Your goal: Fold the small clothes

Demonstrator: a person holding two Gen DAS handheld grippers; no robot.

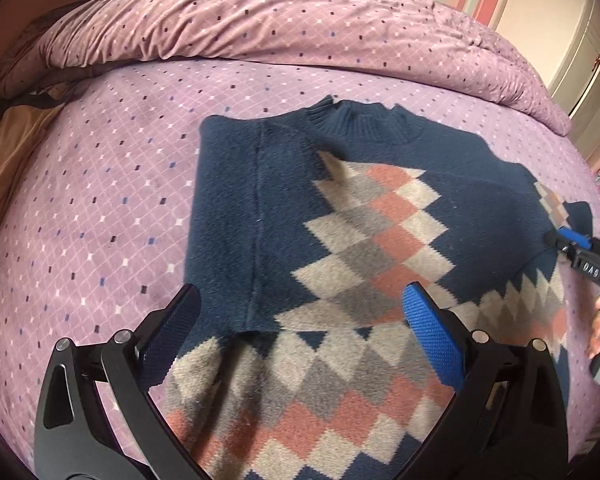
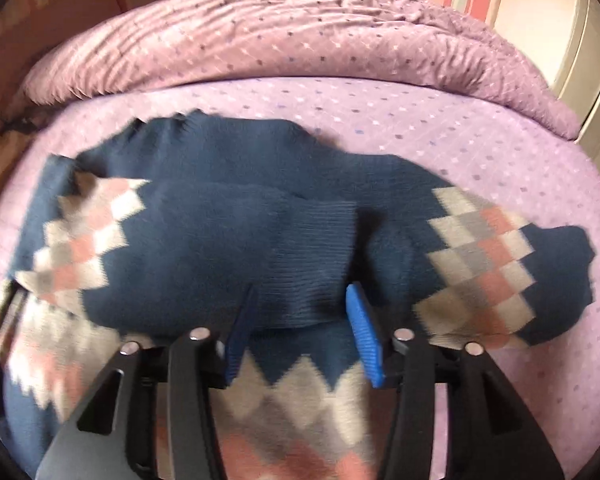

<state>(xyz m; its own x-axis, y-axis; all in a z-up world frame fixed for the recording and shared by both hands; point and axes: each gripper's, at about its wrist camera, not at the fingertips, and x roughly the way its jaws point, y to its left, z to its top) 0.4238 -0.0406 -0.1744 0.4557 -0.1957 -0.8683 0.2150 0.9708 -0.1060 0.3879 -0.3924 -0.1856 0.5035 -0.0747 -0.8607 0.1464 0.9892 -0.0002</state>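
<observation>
Your navy knitted sweater with pink-and-grey diamonds (image 1: 340, 216) lies mid-frame on the lilac dotted bedsheet (image 1: 100, 208). Your left gripper (image 1: 300, 320) hovers wide open. Your right gripper (image 2: 300, 312) stands parted around the ribbed sleeve cuff (image 2: 312, 256), seemingly mid sleeve-fold. Next, probably close and carry it inward.

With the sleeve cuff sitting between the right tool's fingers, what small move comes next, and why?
Probably lay the ribbed cuff flat on the sweater chest and let go: the right tool brackets it loosely, while the left tool is open over the body.
</observation>
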